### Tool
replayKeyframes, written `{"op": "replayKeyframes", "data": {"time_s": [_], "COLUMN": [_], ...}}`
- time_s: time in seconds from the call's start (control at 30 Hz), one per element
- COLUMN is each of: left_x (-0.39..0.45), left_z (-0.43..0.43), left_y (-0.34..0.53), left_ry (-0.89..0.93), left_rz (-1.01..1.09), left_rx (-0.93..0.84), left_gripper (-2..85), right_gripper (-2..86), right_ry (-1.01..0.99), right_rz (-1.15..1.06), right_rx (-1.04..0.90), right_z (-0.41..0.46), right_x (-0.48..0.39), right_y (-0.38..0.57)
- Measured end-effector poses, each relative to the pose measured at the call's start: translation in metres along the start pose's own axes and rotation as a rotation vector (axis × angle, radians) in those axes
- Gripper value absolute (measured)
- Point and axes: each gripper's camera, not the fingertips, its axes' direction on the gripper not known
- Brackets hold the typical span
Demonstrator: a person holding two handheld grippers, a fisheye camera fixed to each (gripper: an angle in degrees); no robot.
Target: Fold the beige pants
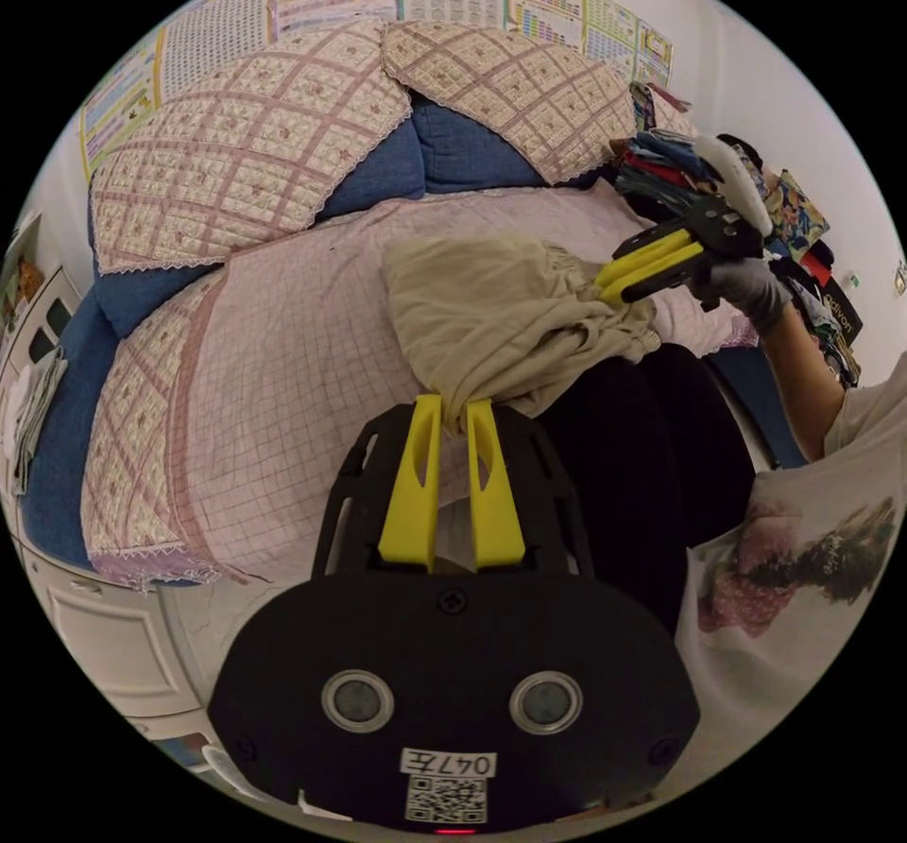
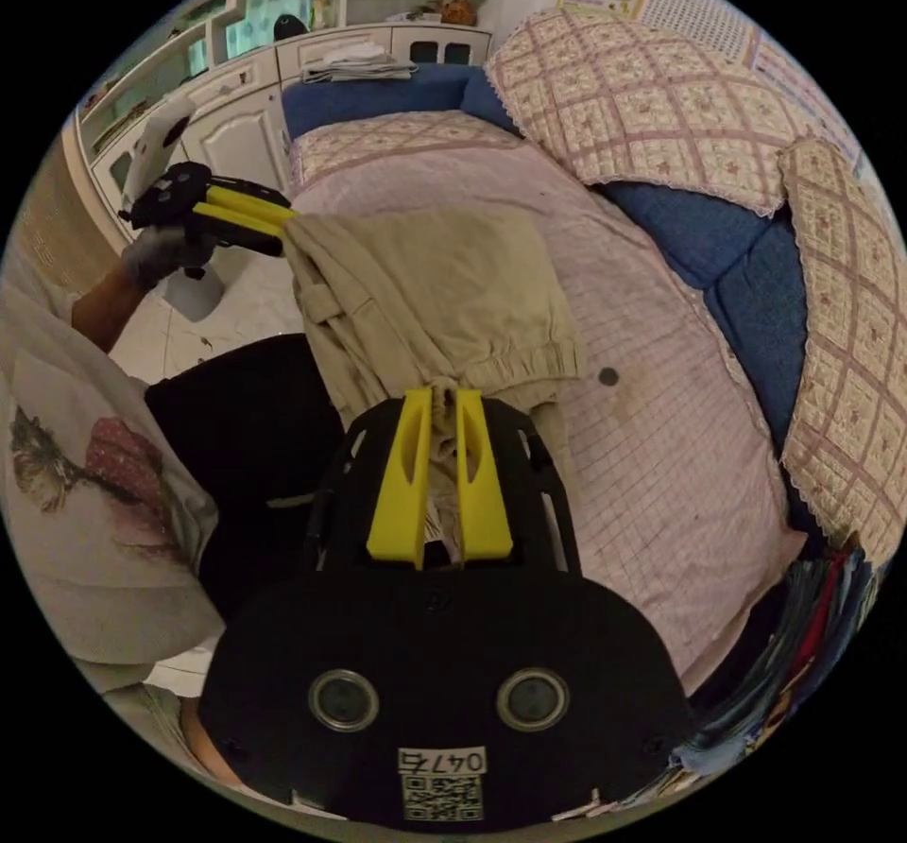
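With both ends of the pants (image 1: 491, 314) pinched in my tools, the risk I see is losing a corner before the fold lands. My left tool (image 1: 453, 413) is clamped narrow on a bunched edge of the cloth, and my right tool (image 2: 442, 404) is clamped the same way on the gathered edge by the cuff, so each grip holds a wad, not a flat hem. The pants sit half folded on the sofa seat cover (image 1: 283, 370), their near edge lifted off it between my two tools and hanging over my lap. If I pull the tools apart too hard, I think the thin bunch could slide out of one tool. If I lower them unevenly, the layers could skew and the fold come out crooked. The loose checked cover could also drag and wrinkle under the cloth
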Motion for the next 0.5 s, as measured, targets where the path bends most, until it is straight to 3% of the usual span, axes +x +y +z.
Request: {"op": "replayKeyframes", "data": {"time_s": [0.13, 0.27, 0.37, 0.5], "left_x": [0.012, 0.033, 0.053, 0.072], "left_z": [0.014, 0.025, 0.030, 0.033], "left_y": [0.005, 0.007, 0.007, 0.008], "left_ry": [0.009, 0.004, -0.041, -0.046], "left_rz": [0.003, 0.027, 0.050, 0.053], "left_rx": [0.009, 0.021, 0.020, 0.044], "left_gripper": [4.3, 4.3, 4.2, 4.1], "right_gripper": [0.1, 0.3, 2.1, 16.4], "right_ry": [0.028, -0.068, -0.028, 0.037], "right_rz": [0.067, 0.072, 0.101, 0.094], "right_rx": [0.132, -0.018, 0.034, 0.247], "right_z": [-0.057, -0.042, -0.067, -0.146], "right_x": [0.002, 0.004, 0.000, -0.014], "right_y": [0.027, 0.044, 0.058, 0.062]}}
